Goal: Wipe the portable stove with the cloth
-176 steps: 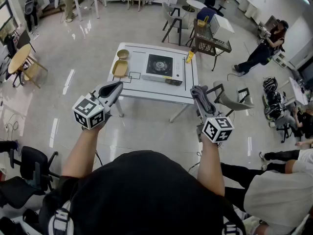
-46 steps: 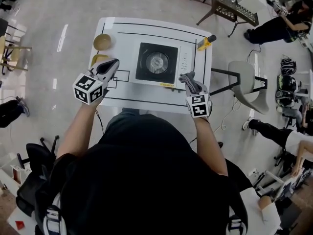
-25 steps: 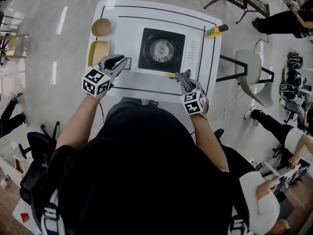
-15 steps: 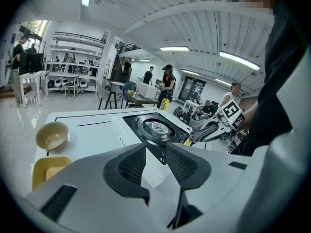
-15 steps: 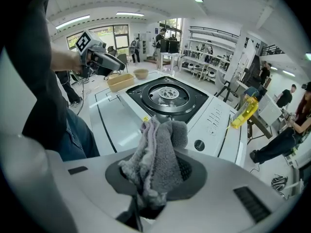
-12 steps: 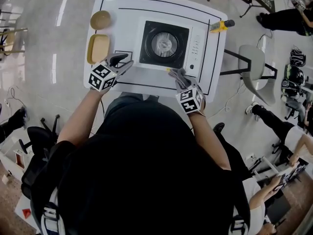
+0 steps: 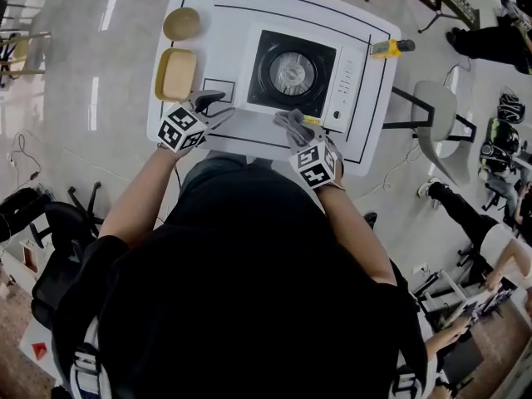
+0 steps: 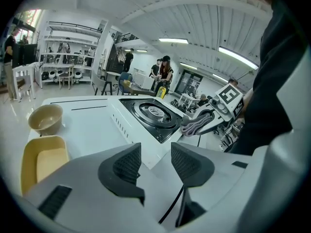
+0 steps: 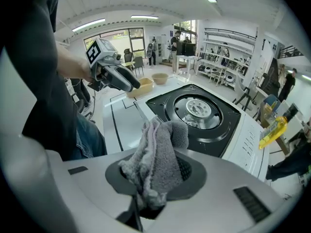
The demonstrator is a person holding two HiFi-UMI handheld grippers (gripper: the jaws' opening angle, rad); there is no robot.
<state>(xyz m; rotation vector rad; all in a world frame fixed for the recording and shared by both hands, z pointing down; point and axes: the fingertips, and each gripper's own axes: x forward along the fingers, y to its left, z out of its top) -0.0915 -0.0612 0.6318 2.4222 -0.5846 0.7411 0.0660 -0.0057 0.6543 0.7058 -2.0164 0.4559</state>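
Note:
The portable stove [image 7: 353,77] is white with a black burner top and stands mid-table. My right gripper [image 7: 287,123] is shut on a grey cloth [image 7: 291,125] and hangs over the stove's near edge. In the right gripper view the cloth [image 9: 158,164] bunches between the jaws, with the stove [image 9: 199,110] just beyond. My left gripper [image 7: 218,105] hovers low at the stove's front left corner. In the left gripper view its jaws [image 8: 156,161] have just been opening and stand apart with nothing between them. The stove [image 8: 153,114] lies ahead.
A tan bowl [image 7: 181,23] and a yellow tray [image 7: 176,73] sit on the white table [image 7: 224,23] left of the stove. A yellow bottle [image 7: 391,48] lies at the right edge. A grey chair [image 7: 432,123] stands to the right, with people beyond.
The left gripper has sunk toward the table at the stove's front left corner and its jaws have spread. The right gripper has carried the cloth leftward along the stove's near edge.

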